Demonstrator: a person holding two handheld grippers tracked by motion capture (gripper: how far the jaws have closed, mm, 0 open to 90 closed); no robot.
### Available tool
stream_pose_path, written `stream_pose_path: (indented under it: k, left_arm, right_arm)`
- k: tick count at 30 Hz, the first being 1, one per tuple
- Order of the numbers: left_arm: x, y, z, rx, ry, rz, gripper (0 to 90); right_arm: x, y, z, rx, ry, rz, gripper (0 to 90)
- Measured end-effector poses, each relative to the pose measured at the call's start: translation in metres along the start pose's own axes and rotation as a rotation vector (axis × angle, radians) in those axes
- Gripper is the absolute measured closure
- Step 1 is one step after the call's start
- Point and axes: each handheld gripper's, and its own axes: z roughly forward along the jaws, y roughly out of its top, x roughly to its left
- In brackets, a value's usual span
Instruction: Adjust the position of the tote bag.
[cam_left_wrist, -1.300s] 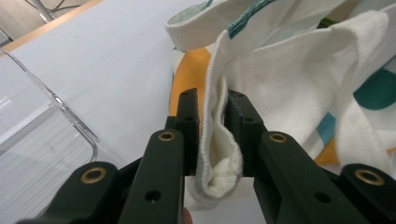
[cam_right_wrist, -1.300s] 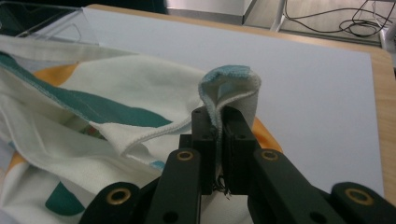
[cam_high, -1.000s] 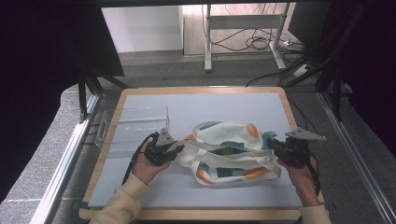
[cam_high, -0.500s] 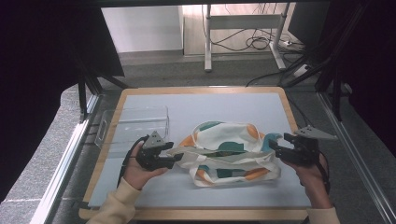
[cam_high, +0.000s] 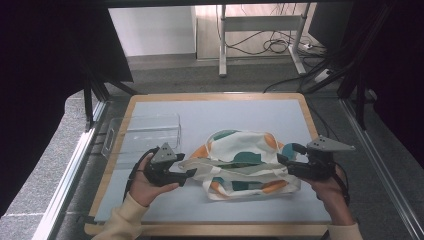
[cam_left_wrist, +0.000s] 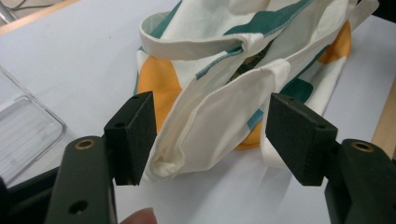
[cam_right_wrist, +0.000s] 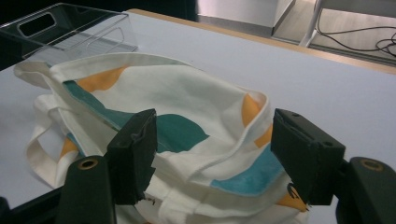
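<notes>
A patterned cloth bag (cam_high: 245, 165) lies mid-table (cam_high: 260, 112) — left tongs (cam_high: 189, 173) and right tongs (cam_high: 286, 156), jaws just spread and released, flank its ends, a clear tray (cam_high: 142, 132) at far left.

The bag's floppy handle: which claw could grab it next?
Probably the left claw. The bag's white handle loop lies right between its open pads. The right claw sits open over the bag's body.
</notes>
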Motion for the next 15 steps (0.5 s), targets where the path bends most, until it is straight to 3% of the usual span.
stream_pose_path:
  k: [7,15]
  left_arm:
    - [0.002,0.001,-0.007,-0.011,-0.008,0.006,34.5]
    - [-0.001,0.002,-0.003,-0.008,-0.003,0.013,34.3]
  right_arm:
    - [0.012,0.003,0.004,-0.002,0.037,-0.023,31.8]
    - [0.029,0.006,0.012,0.007,0.099,-0.063,31.7]
